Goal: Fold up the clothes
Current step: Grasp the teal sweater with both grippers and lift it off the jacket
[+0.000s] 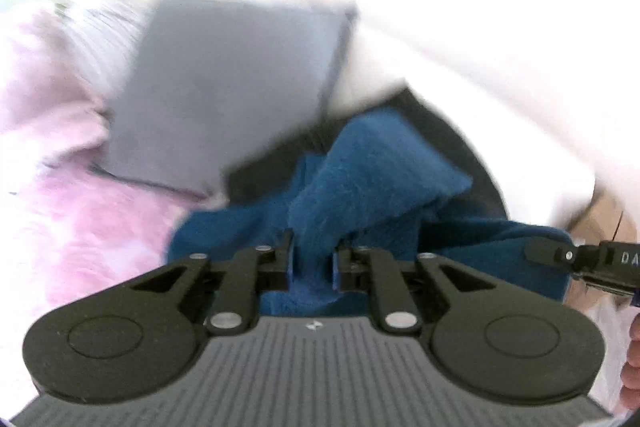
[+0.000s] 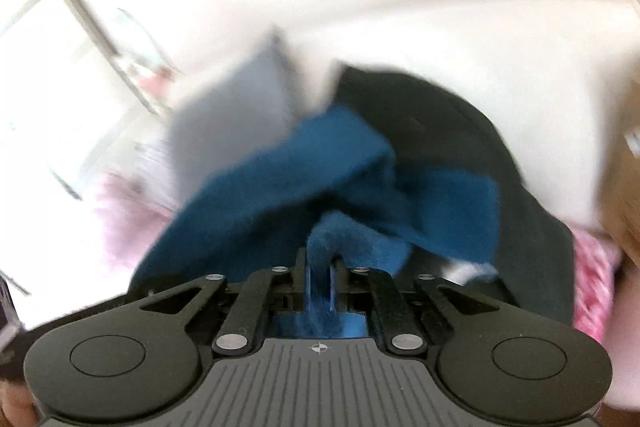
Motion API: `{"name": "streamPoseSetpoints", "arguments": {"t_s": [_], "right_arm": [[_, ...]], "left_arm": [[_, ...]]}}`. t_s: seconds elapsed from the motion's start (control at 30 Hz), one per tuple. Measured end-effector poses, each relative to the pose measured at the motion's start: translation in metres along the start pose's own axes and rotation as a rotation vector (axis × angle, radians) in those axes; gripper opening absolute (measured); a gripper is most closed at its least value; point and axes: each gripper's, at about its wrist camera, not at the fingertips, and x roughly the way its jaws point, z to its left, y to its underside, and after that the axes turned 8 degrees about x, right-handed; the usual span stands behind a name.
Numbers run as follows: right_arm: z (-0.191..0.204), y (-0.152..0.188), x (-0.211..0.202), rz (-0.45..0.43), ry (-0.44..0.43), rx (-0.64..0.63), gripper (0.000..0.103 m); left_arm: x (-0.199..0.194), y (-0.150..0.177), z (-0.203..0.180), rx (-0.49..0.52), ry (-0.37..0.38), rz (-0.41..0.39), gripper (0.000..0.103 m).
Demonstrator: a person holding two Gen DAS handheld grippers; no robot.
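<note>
Left wrist view: the left hand-held gripper (image 1: 313,259) pinches a ridge of the blue cloth (image 1: 372,163), its jaws still somewhat apart around the thick fold. The cloth is fuzzy, fleece-like and bunched, lifted just in front of a flat grey cushion (image 1: 224,87) on pink bedding (image 1: 80,211). So shallow a bite could let the pile slip out.

Right wrist view: the right hand-held gripper (image 2: 320,281) is clamped tight on a narrow tuft of the blue cloth, which twists and droops right of the cushion over a black garment (image 2: 440,115). Uneven pulling may skew the fold or drag that garment along.
</note>
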Motion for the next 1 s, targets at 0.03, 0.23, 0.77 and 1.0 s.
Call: {"name": "streamPoseSetpoints", "arguments": {"t_s": [0.03, 0.23, 0.77, 1.0], "right_arm": [[0.011, -0.001, -0.008, -0.016, -0.039, -0.01, 0.003], [0.096, 0.01, -0.051, -0.059, -0.274, -0.098, 0.003], [0.367, 0.152, -0.155, 0.054, -0.877, -0.257, 0.003], [0.435, 0.245, -0.153, 0.411, -0.87, -0.479, 0.008]], "left_arm": [[-0.022, -0.001, 0.006, -0.014, -0.025, -0.035, 0.013], [-0.171, 0.019, 0.051, -0.101, -0.19, -0.228, 0.012], [-0.592, 0.106, 0.112, -0.112, -0.788, -0.623, 0.0], [-0.634, 0.167, 0.131, -0.324, -0.906, -0.391, 0.0]]}}
